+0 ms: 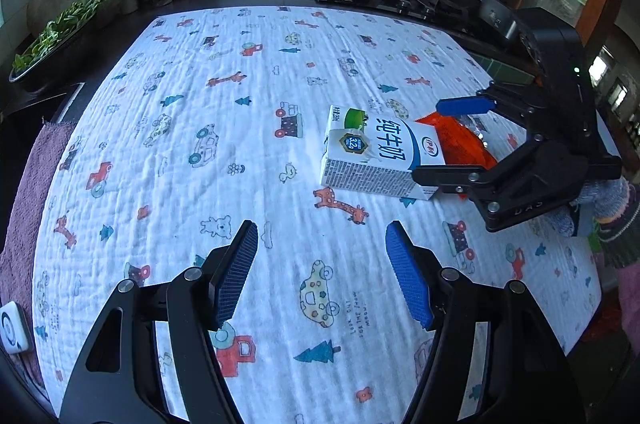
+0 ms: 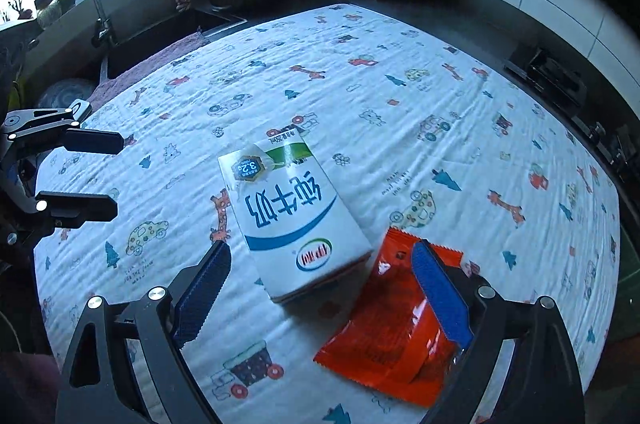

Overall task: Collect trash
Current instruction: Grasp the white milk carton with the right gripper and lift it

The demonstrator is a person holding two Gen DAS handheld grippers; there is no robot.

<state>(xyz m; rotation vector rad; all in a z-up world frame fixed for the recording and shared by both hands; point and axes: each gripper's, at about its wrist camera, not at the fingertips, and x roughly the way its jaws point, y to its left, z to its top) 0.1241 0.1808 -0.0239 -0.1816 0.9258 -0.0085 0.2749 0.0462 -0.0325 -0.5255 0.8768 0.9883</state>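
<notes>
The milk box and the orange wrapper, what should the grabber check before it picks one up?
1. Right gripper open: ok.
2. Milk carton between its fingers: ok, though only the near end; it lies flat on the cloth.
3. Orange wrapper out of the way: not ok, it lies under the right-hand finger and touches the carton.
4. Left gripper clear of the trash: ok, open and over bare cloth.
5. Carton empty: cannot tell.
6. Trash bin within reach: cannot tell, none in view.
</notes>
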